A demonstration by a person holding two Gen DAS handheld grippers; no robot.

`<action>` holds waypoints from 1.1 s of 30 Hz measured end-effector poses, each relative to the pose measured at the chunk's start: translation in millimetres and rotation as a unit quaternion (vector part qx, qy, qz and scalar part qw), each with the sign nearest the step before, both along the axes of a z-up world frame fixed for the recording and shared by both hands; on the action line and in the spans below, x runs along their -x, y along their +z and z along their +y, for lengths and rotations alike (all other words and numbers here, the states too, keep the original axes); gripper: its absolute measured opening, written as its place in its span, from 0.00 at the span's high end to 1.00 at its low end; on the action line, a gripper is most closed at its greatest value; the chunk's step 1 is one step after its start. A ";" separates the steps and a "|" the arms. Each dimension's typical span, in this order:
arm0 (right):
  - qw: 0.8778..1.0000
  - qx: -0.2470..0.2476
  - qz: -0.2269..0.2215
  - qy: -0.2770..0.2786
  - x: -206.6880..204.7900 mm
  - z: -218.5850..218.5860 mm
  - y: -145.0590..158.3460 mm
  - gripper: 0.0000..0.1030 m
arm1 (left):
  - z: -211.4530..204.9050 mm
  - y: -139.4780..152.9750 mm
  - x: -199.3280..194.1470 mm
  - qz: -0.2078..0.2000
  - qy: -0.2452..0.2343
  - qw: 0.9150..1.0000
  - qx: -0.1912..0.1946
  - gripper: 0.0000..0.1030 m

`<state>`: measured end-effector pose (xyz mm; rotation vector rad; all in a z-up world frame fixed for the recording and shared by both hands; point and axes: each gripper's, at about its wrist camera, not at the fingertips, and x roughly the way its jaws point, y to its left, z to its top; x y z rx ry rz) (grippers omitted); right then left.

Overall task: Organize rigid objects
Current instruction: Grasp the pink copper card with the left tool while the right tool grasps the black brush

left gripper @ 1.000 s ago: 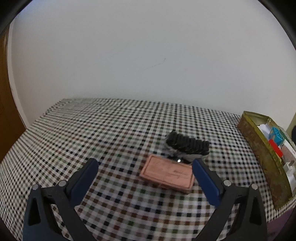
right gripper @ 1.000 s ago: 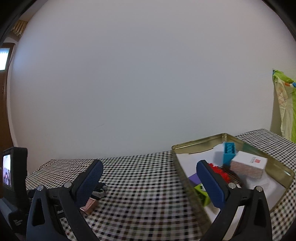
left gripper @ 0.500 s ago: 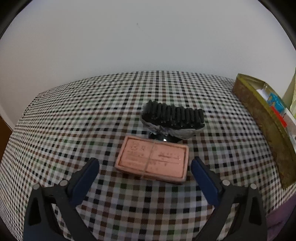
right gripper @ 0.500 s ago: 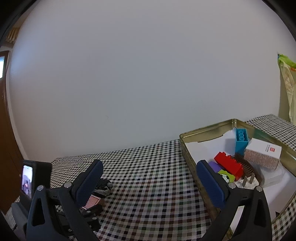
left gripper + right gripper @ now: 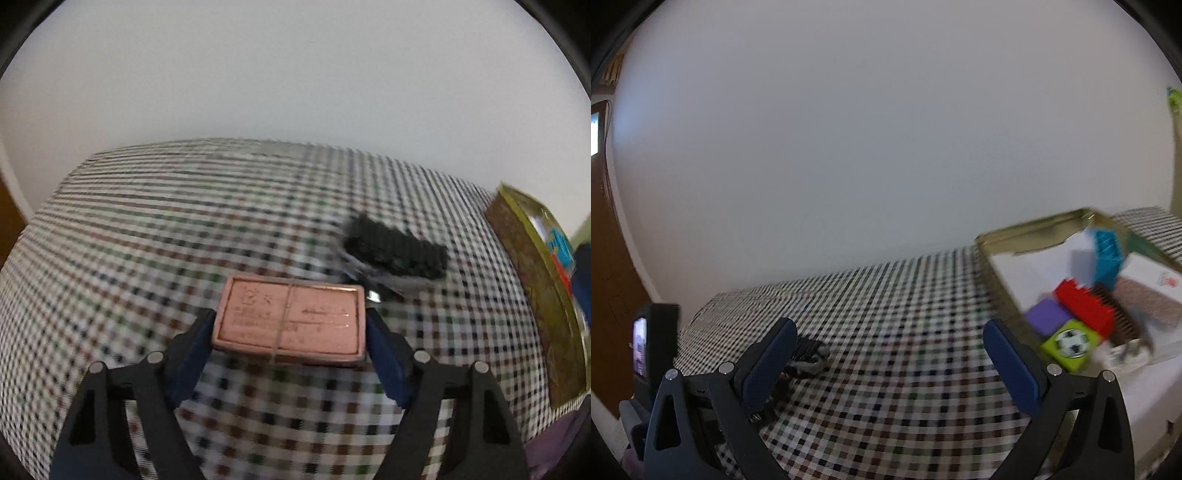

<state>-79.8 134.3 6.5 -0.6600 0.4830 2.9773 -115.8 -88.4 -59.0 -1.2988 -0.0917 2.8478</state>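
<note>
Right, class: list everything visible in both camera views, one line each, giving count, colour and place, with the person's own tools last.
pink box: one, pink, between the left gripper's fingers
black comb: one, black, on the cloth behind the pink box
metal tin: one, gold, right end of the table
red brick: one, red, in the tin
blue brick: one, blue, in the tin
purple block: one, purple, in the tin
football block: one, green, in the tin
tablecloth: one, checked, covering the table
left gripper: one, black and blue, shut on the pink box
right gripper: one, black and blue, open above the cloth
</note>
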 end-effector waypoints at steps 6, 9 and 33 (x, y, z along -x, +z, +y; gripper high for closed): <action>0.995 0.021 -0.062 0.081 46.2 -10.9 -14.1 0.01 | -33.4 18.8 -7.8 0.062 0.098 0.993 0.017 0.24; 0.988 0.002 -0.088 0.123 72.1 -27.5 -18.2 0.01 | -44.7 22.4 -6.2 0.068 0.129 0.989 0.027 0.24; 0.961 -0.075 -0.167 0.209 116.3 -74.1 -41.4 0.65 | -50.0 20.8 -9.4 0.063 0.152 0.985 0.057 0.24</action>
